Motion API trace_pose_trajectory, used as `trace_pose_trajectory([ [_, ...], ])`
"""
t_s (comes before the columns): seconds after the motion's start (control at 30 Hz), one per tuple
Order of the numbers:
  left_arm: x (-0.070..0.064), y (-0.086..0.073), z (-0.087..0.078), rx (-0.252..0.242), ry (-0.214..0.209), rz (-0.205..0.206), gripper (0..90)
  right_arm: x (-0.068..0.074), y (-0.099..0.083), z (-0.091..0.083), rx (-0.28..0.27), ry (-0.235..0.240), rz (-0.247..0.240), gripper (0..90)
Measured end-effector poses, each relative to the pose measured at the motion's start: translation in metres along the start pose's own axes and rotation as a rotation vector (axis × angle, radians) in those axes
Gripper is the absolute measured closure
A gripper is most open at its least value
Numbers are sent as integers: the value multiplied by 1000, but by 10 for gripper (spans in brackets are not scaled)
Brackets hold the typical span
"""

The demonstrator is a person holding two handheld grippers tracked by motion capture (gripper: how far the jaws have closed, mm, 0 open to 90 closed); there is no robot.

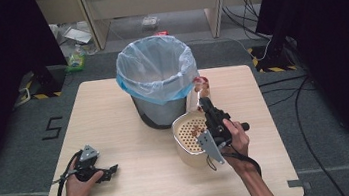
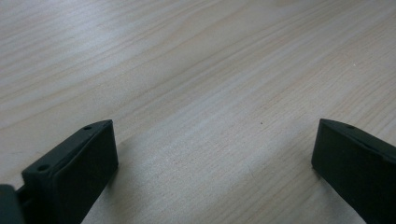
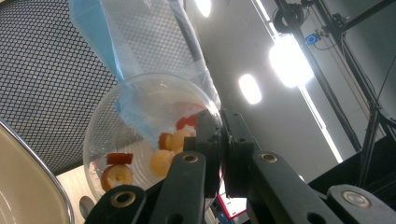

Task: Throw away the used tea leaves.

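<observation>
Clear plastic bowl [image 3: 144, 135] of fruit slices, clamped by its rim between the closed jaws of the right gripper [image 3: 219, 140] and tipped up on edge. Seen in the high view [image 1: 201, 90] just beyond the right gripper [image 1: 208, 108], raised off the table, beside the wall of the mesh waste bin [image 1: 156, 111] with its blue liner [image 1: 156, 67]. Directly under that gripper, a cream perforated strainer basket [image 1: 187, 136] with a few pieces already lying on its holes. Inside the bowl, still several slices: red-edged and pale yellow rounds [image 3: 119, 170] clinging near the lower wall, just left of the jaws.

Judged from this: lifting and tilting done, emptying only partly done. Some fruit apparently transferred to the strainer, a good share left stuck in the bowl. Remaining, probably: more tilt or a shake to free the slices, then setting the bowl down or dropping it in the bin. Which of the 2 is intended, cannot tell.

Left gripper [image 1: 102, 173] resting idle near the table's [image 1: 137, 183] near left corner, well apart from the work, jaws spread wide over bare wood [image 2: 210, 93], nothing between them.
</observation>
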State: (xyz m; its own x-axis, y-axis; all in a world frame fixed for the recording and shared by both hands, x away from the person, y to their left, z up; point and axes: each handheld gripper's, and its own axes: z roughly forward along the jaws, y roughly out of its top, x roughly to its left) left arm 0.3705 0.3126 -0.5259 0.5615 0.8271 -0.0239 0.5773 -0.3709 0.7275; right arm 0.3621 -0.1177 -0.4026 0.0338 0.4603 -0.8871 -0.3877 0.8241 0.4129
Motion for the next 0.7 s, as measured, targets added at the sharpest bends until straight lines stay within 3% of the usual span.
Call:
trace_pose_trajectory([
  [0.1,0,0,0,0,0,0,0,2,-1,1,3,9,-32,872],
  [0.17,0,0,0,0,0,0,0,3,-5,2,19,10,-12,873],
  [0.23,0,0,0,0,0,0,0,2,-2,0,-2,1,-29,873],
  [0.3,0,0,0,0,0,0,0,2,-1,0,2,0,-16,873],
  [0.37,0,0,0,0,0,0,0,0,4,-3,-29,-26,-48,874],
  [0.5,0,0,0,0,1,-1,0,3,0,-1,6,-23,-38,874],
  [0.53,0,0,0,0,2,-1,0,5,2,-2,-6,-21,-71,874],
  [0.63,0,0,0,0,2,-1,0,8,2,-1,5,-8,-65,874],
  [0.7,0,0,0,0,2,-2,0,7,8,-4,-28,-26,-101,874],
])
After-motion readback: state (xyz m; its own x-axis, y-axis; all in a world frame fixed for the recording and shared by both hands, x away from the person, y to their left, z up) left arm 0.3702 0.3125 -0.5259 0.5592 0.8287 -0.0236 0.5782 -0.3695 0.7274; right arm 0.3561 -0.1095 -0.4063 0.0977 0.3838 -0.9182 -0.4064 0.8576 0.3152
